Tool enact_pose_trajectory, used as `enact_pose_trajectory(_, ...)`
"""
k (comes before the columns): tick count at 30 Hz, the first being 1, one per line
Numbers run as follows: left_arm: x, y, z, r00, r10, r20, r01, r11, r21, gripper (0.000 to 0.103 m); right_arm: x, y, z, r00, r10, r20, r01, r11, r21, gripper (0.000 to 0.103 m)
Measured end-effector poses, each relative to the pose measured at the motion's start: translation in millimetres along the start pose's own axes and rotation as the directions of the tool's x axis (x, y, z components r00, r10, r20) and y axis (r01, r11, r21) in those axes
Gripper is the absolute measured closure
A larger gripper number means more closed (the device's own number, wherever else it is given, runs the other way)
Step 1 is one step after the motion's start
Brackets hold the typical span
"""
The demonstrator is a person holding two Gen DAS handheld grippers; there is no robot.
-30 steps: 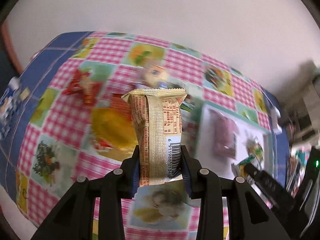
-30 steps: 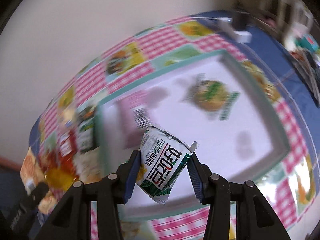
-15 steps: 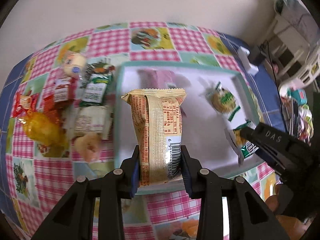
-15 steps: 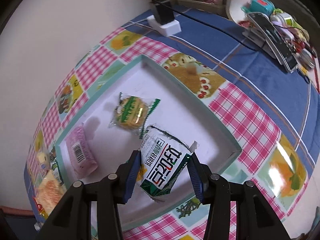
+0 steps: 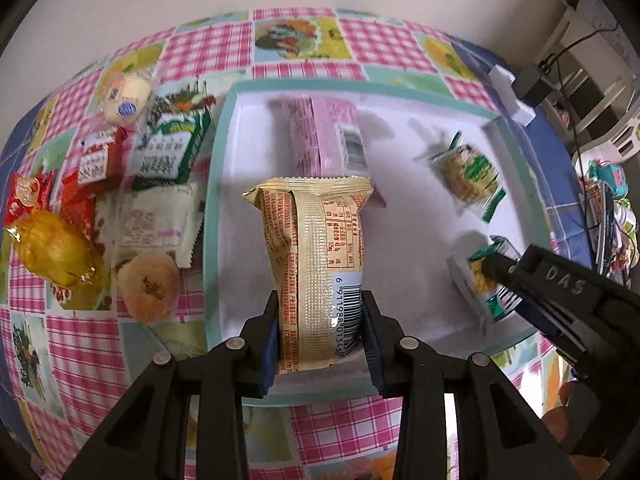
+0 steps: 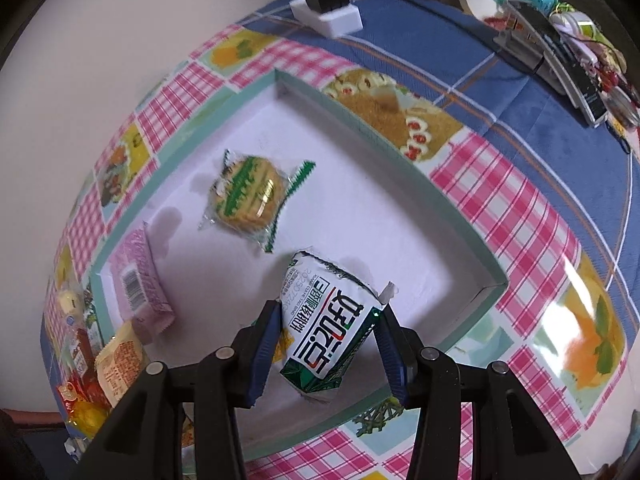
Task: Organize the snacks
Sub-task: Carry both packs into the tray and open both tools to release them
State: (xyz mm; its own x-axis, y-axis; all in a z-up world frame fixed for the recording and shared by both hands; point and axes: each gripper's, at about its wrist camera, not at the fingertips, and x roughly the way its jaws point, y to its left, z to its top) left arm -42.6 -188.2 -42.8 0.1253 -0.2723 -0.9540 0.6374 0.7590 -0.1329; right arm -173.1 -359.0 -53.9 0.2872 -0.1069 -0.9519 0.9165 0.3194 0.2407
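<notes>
Fingers (image 5: pixel 370 336) of the left gripper (image 5: pixel 320 340) are closed on the lower end of a beige packet (image 5: pixel 314 256), which is held upright above the near part of the tray (image 5: pixel 212 208); its upper end stands in front of a pink packet (image 5: pixel 320 136) lying flat at the tray's far left. Fingers (image 6: pixel 266 344) of the right gripper (image 6: pixel 328 350) are pressed against a green-and-white packet (image 6: pixel 324 320), gripped across its lower half and tilted over the tray's near right area; whether either packet touches the tray floor cannot be told. A round biscuit pack (image 6: pixel 246 198) is lying in the tray on its far side; more loose snacks (image 5: pixel 100 200) are heaped on the checked tablecloth (image 5: pixel 80 360) to the left of the tray, touching one another.

Both held packets are judged light and soft, with crinkly film that may slip; the contents are probably crushable, so a gentle squeeze across the flat body is thought better than a pinch on the crimped ends. The beige packet is judged ready to be laid down beside the pink one; release low over the tray floor would keep it from tumbling.
</notes>
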Motion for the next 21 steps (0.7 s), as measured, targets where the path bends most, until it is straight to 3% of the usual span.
enact_pose_trajectory(8,16.1,3.1,-2.1,0.999,-0.004,-0.046,0.003,1.000,-0.017,0.064,-0.5,4.5,-0.5,1.000,-0.001,0.006,0.001,1.000,-0.014,0.051)
enact_pose_trajectory(12,8.2,1.1,-0.2,1.000,-0.014,-0.026,0.014,1.000,-0.009,0.048,-5.1,8.3,1.1,1.000,0.015,0.018,-0.014,0.999,-0.030,0.051)
enact_pose_trajectory(21,-28.2,7.7,7.2,0.998,-0.017,0.062,0.020,0.999,-0.037,0.045,-32.6,19.7,5.4,0.993,0.063,0.102,-0.056,0.996,-0.071,0.049)
